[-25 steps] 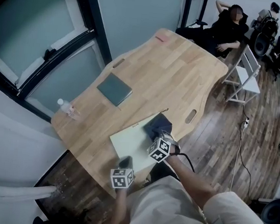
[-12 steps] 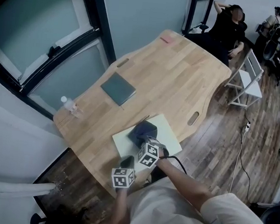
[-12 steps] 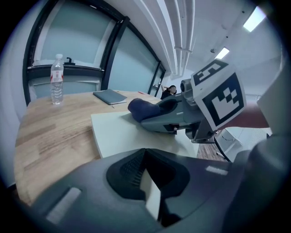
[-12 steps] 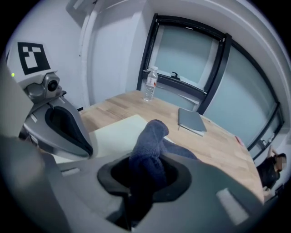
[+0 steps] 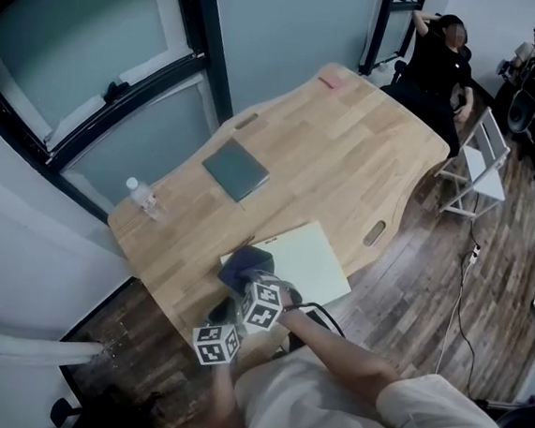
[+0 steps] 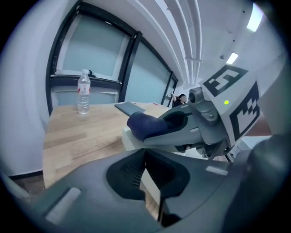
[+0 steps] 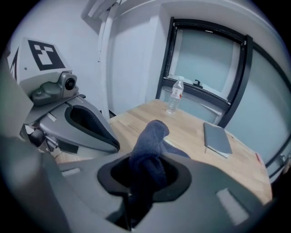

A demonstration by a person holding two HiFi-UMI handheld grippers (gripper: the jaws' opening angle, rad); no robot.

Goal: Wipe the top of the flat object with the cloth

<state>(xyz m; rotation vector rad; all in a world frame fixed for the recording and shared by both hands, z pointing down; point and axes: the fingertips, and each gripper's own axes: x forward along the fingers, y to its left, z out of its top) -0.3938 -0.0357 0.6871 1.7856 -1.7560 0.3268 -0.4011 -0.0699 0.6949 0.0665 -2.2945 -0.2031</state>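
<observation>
Cloth (image 5: 242, 264) has shifted over the last second from the far right end of the board (image 5: 312, 255) to its left corner, and the right tongs (image 5: 251, 284) went with it; the left tongs (image 5: 225, 312) are roughly where they were. Head view: right tongs clamped on the cloth, wad resting on the board corner just ahead of the left tongs. The rest of the board lies bare to the right of both tongs. Judgement: one stroke across the top looks complete. Whether the far strip was covered cannot be told, so further passes probably remain. Board: thin, flat, pale green rectangle, matte. Table (image 5: 348, 160): light wood planks, curved outline, oval slots. Left gripper view: jaws closed on the board's near edge with a pale sliver pinched between them, so the board looks steadied. Cloth sits just ahead and right of these jaws, under the right tongs. A clear plastic bottle (image 6: 83, 92) stands well ahead to the left, and a flat grey notebook (image 6: 129, 108) lies beyond the cloth. Right gripper view: jaws shut on the cloth, which is dark blue and soft with a fleecy nap, bunched into a rounded roll protruding past the tips. Left tongs close by on the left.
</observation>
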